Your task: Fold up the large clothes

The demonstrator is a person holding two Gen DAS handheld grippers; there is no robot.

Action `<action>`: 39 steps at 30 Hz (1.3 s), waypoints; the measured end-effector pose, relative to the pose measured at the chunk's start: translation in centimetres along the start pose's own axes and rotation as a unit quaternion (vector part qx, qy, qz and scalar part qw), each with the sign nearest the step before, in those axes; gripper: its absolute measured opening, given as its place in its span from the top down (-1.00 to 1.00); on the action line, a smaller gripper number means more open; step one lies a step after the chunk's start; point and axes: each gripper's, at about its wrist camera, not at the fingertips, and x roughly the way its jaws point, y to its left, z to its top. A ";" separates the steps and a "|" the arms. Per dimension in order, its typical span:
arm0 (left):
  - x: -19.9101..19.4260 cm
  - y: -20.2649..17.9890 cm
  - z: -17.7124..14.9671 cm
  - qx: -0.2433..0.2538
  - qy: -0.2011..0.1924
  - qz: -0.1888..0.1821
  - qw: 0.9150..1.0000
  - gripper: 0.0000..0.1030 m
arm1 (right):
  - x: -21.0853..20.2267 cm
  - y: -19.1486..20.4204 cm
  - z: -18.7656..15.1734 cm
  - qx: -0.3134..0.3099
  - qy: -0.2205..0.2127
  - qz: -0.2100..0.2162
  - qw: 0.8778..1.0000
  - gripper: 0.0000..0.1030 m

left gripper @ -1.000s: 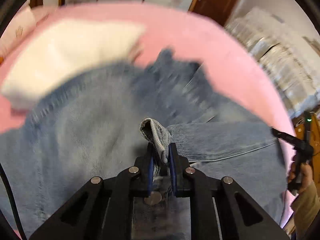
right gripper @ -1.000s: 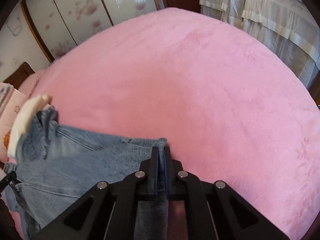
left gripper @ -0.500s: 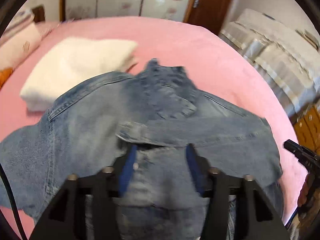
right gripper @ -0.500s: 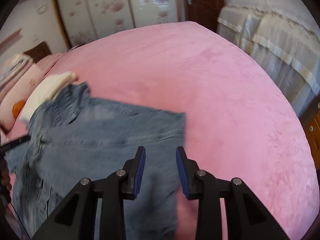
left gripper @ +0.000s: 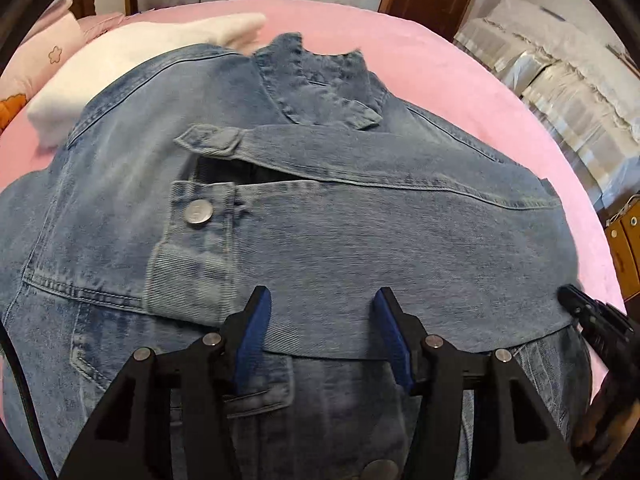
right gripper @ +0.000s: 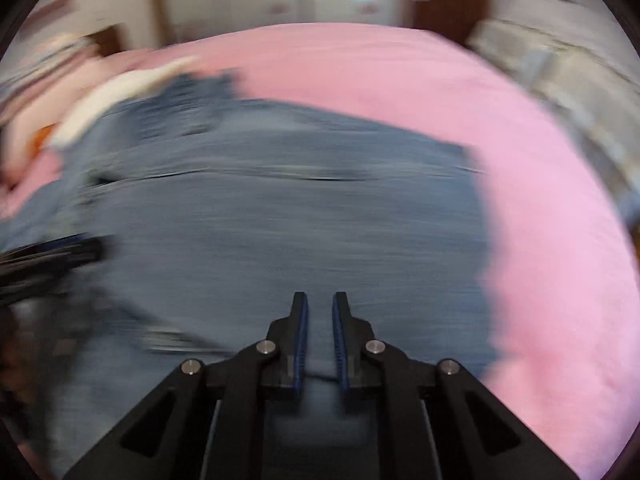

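A: Denim is seen all over the middle of the bed. Where is the jacket (left gripper: 320, 208) laid?

B: The jacket is spread flat on the pink bed cover (left gripper: 460, 80). Its collar (left gripper: 316, 76) is pointed toward the far side. One sleeve (left gripper: 360, 168) is folded across the body, and a cuff with a silver button (left gripper: 199, 212) is seen near the left side.

A: What is found beside it?

B: A folded white blanket (left gripper: 132, 60) is tucked under the far left edge of the jacket. A pink pillow (left gripper: 44, 60) is seen past that.

A: How is the left hand-held gripper (left gripper: 322, 328) held?

B: It is held over the near part of the jacket. Its blue pads (left gripper: 252, 336) are spread well apart, and nothing is gripped. Only flat cloth is seen below the gap. It has just been opened.

A: And the right hand-held gripper (right gripper: 320, 336)?

B: That view is badly blurred. The jaws are nearly closed, with a thin gap left between them. They have just been closing. No cloth is pinched; the denim is seen lying below. In the left view, its black tip (left gripper: 576, 300) is seen at the right edge of the jacket.
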 end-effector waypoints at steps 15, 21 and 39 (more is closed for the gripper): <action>-1.0 -1.2 0.2 -0.002 -0.013 0.040 0.999 -0.10 | -2.7 -3.6 -0.9 0.111 -0.004 0.020 0.994 0.69; -4.9 -1.8 -0.2 -0.005 -0.023 0.054 0.998 -0.19 | -5.5 -2.5 -1.5 0.102 -0.014 0.023 0.994 0.69; -17.3 2.2 -4.1 -0.028 -0.043 0.068 0.996 -0.19 | -14.1 5.7 -3.4 0.033 -0.043 0.087 0.995 0.69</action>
